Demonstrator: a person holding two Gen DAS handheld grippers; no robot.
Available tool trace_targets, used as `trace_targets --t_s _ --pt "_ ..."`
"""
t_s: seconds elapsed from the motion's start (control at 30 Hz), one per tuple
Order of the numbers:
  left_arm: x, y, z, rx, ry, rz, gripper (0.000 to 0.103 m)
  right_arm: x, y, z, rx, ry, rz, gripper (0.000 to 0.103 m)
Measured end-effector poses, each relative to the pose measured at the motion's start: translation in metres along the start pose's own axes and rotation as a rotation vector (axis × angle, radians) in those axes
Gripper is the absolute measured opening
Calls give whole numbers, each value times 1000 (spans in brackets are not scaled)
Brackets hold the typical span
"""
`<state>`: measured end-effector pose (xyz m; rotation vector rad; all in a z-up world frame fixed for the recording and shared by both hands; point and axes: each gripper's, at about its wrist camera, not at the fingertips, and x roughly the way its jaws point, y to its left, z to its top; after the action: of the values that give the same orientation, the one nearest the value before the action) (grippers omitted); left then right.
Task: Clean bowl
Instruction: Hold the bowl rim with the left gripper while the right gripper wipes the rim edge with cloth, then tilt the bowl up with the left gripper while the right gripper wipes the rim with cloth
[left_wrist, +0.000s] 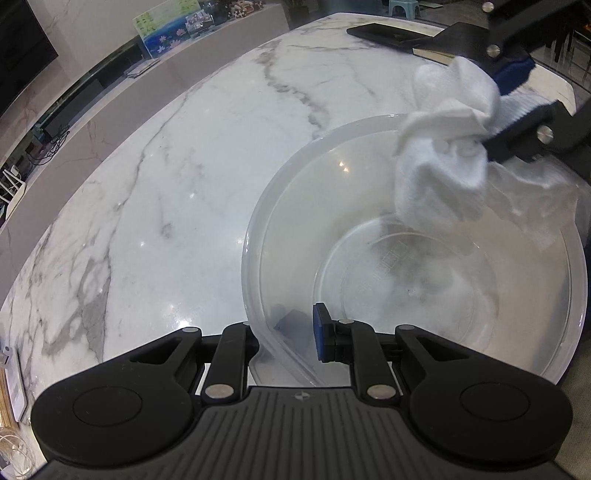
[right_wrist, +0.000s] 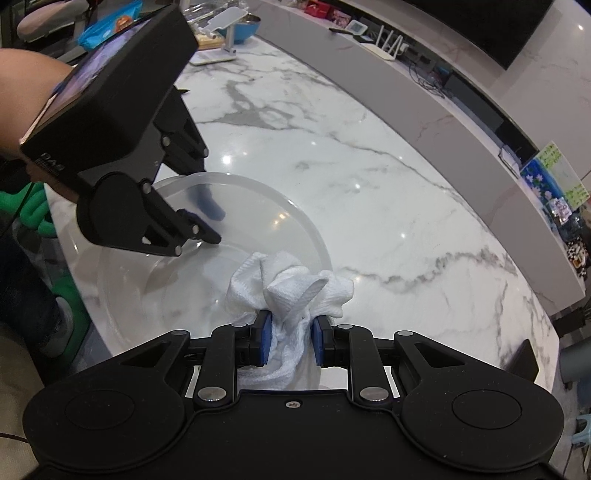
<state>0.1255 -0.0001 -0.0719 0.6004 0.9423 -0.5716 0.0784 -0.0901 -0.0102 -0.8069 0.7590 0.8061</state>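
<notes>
My left gripper (left_wrist: 291, 332) pinched the rim of the clear bowl (left_wrist: 258, 206) on the marble table (left_wrist: 155, 192); my right gripper (right_wrist: 290, 341), clamped on the white cloth (right_wrist: 291, 291), sat just above the bowl's inside.

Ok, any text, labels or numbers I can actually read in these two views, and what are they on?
"DAS": embossed letters on the left gripper housing; the smaller line under them is blurred.
Embossed marks in the bowl base: unreadable.
Green card on the ledge: print too small.
White device with a screen: too small.
</notes>
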Motion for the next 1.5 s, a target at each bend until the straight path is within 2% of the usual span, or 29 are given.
trace_targets --t_s 0.33,0.47,0.7,0.97,1.07,1.5 --pt "-3 -3 -6 53 -22 -10 16 6 -8 2 20 -15 -12 19" --pt "-5 0 -9 20 -28 -48 17 12 -11 4 18 -31 -9 19" --pt "-15 11 -5 -86 -78 -42 17 19 -16 8 14 -61 -6 19" --pt "-26 24 4 -129 -163 95 8 21 -20 14 34 -118 -14 19" --pt "-31 24 8 -126 -203 131 8 21 -22 16 43 -147 -29 19" --pt "-37 17 11 -110 -241 151 7 16 -14 21 -6 -240 -73 19"
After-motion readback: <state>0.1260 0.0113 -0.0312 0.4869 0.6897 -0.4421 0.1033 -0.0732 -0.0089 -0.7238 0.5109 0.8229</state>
